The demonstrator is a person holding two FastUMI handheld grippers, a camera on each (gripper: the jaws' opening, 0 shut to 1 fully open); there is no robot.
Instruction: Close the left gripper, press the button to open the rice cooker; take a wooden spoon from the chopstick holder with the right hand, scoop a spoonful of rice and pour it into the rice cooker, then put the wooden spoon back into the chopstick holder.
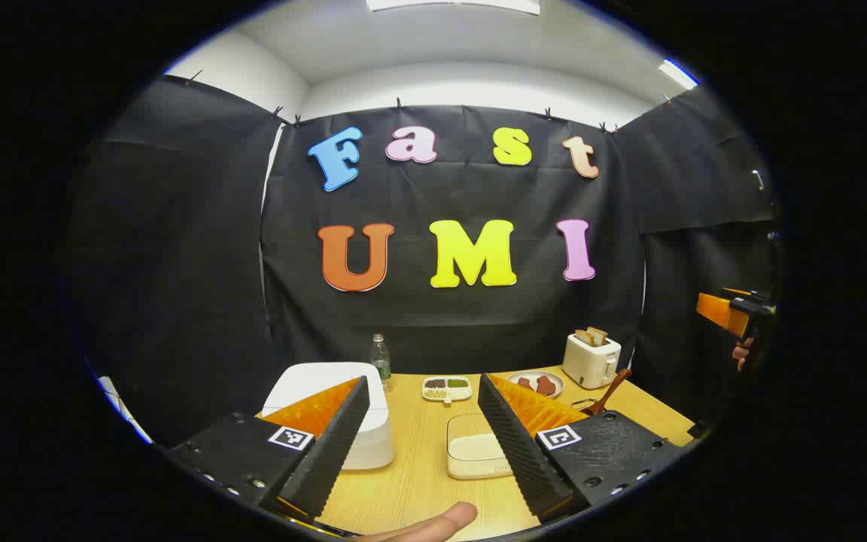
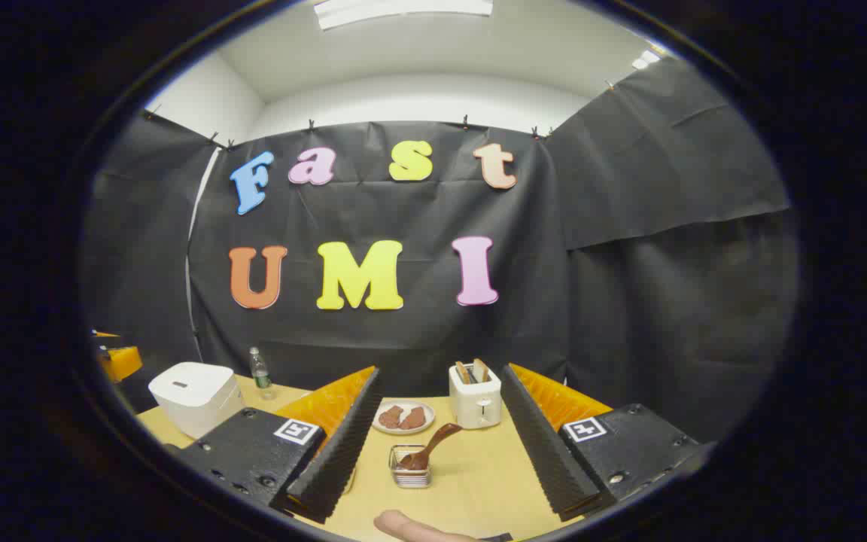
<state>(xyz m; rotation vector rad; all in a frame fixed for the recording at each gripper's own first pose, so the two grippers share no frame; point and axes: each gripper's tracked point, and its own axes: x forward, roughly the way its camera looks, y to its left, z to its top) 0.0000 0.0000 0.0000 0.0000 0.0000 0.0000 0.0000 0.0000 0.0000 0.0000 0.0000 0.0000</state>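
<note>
A light wooden table (image 1: 418,482) is seen carrying a white rice cooker (image 1: 362,421) at the left, a plastic bottle (image 1: 380,360) behind it, a divided dish (image 1: 447,388), a shallow tray of rice (image 1: 471,455), a plate (image 2: 403,418), a white toaster (image 2: 476,400) and a chopstick holder (image 2: 411,467).

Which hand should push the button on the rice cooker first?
Left. The left tongs hang open close above the closed rice cooker, while the right tongs face the wooden spoon in its holder. The left must shut first.
</note>
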